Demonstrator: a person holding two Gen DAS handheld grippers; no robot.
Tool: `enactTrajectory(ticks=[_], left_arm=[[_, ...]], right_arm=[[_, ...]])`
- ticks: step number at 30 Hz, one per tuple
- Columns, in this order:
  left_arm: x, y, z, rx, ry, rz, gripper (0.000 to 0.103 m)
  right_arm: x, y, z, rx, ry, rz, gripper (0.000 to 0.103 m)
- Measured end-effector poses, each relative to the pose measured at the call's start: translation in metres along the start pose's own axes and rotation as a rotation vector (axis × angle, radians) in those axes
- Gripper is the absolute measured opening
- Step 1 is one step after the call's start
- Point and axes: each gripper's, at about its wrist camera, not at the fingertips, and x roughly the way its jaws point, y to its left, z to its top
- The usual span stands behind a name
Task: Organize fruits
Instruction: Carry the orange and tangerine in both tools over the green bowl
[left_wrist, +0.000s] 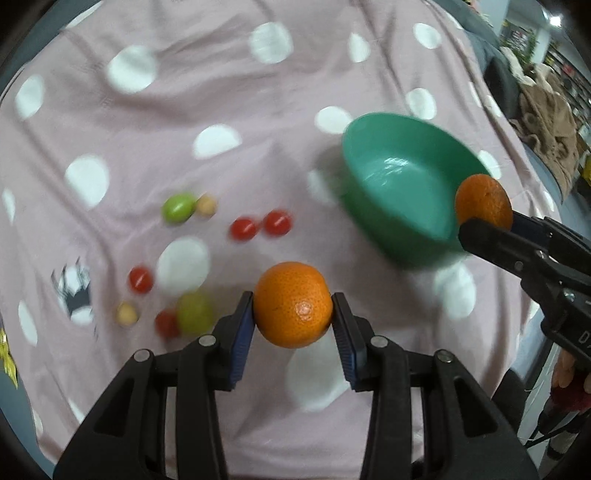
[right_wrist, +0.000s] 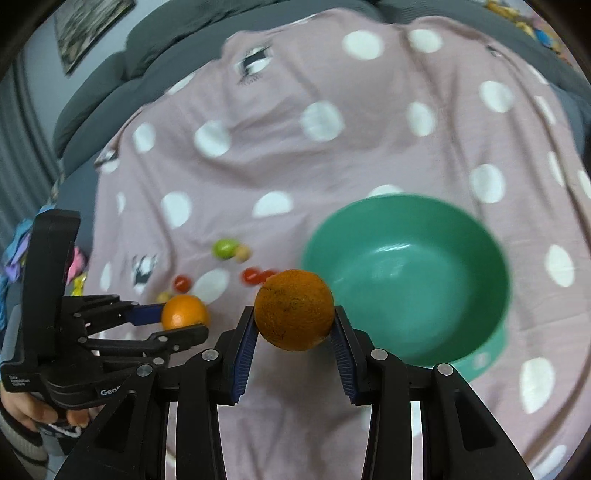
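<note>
My left gripper (left_wrist: 293, 314) is shut on a bright orange (left_wrist: 293, 304) and holds it above the pink spotted cloth (left_wrist: 221, 92), left of the green bowl (left_wrist: 399, 184). It also shows in the right wrist view (right_wrist: 184, 317). My right gripper (right_wrist: 294, 321) is shut on a darker orange (right_wrist: 294, 308) just left of the green bowl (right_wrist: 406, 277). In the left wrist view that orange (left_wrist: 484, 201) hangs at the bowl's near right rim. Small red (left_wrist: 258, 225), green (left_wrist: 179, 208) and tan (left_wrist: 127, 314) fruits lie scattered on the cloth. The bowl's inside looks empty.
The cloth (right_wrist: 332, 129) covers a grey couch (right_wrist: 92, 92) with folds and wrinkles. A brown blanket (left_wrist: 546, 122) lies beyond the cloth's right edge. Colourful items (right_wrist: 18, 251) sit at the left edge.
</note>
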Motion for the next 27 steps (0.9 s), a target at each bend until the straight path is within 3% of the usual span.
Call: enactTrajectory(ticks=[8,11,17,27], left_arm=[[0.018,-0.043,0.054,0.062,-0.023,-0.044,0.041],[0.026,-0.054,0.066,0.094,-0.036,-0.020,0.041],[0.037,-0.059,0.080,0.112,-0.030,-0.012,0.041],[0.051,-0.072,0.087,0.110,0.001,-0.084,0.041]], right_arm=[[-0.002,-0.048,0.020,0.047,-0.041,-0.081,0.041],[0.004,-0.059,0.023,0.055,-0.032,-0.098,0.041],[0.017,-0.074,0.025,0.060,-0.003,-0.122,0.041],[0.018,-0.077,0.024,0.059,0.008,-0.127,0.041]])
